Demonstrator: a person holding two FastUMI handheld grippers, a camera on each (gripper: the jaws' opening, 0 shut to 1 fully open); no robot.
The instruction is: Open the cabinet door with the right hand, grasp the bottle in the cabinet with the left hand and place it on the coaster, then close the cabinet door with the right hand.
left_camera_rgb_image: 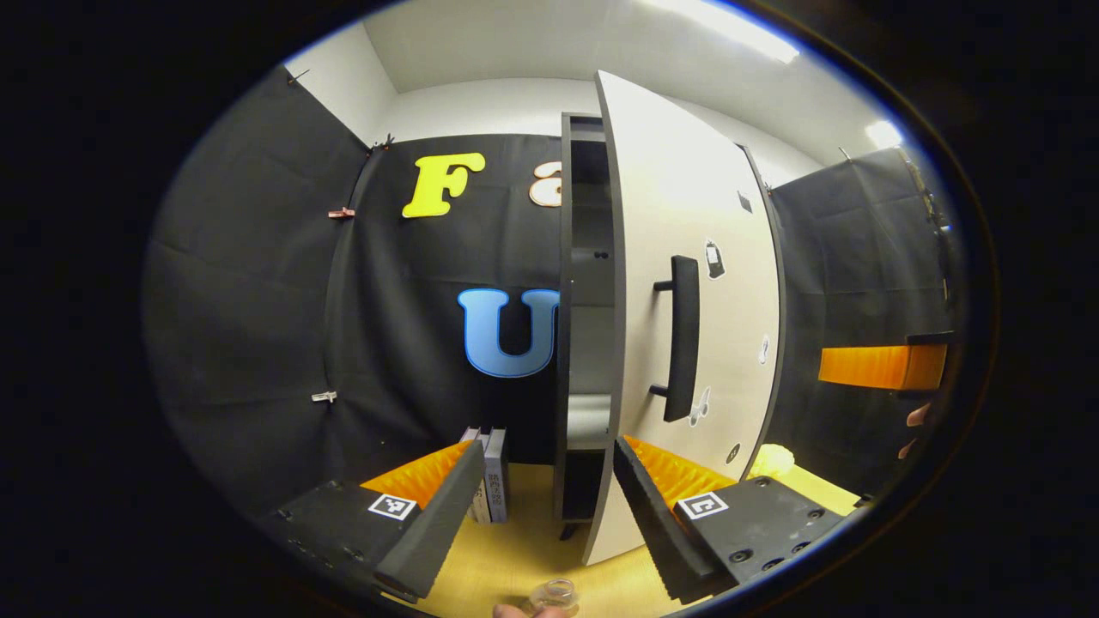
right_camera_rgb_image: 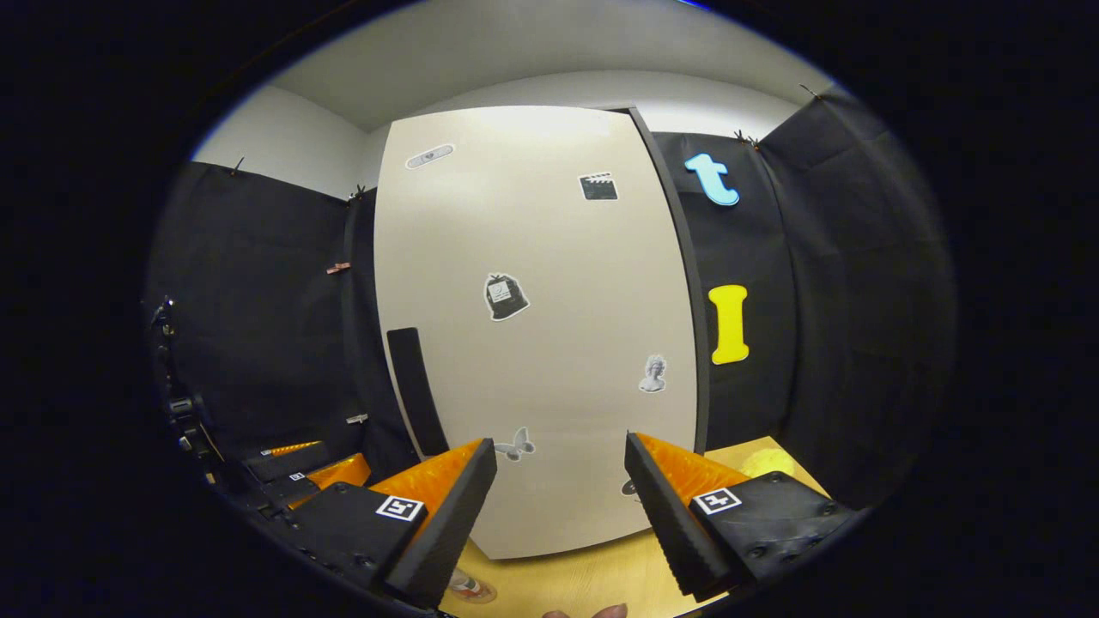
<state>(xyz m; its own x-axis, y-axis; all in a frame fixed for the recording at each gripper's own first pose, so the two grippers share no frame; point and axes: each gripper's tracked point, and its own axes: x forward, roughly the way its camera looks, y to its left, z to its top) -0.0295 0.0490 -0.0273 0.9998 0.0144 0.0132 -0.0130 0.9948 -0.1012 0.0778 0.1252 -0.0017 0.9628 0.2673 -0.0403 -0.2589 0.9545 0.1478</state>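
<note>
While the cabinet door stands ajar at frame centre, the left claw gapes wide, empty. The right claw is equally wide, facing the door's stickered front above the counter.

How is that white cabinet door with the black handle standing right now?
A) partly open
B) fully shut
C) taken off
A: in the left gripper view the white cabinet door swings out from the dark cabinet frame, leaving shelves visible in the gap.
</note>
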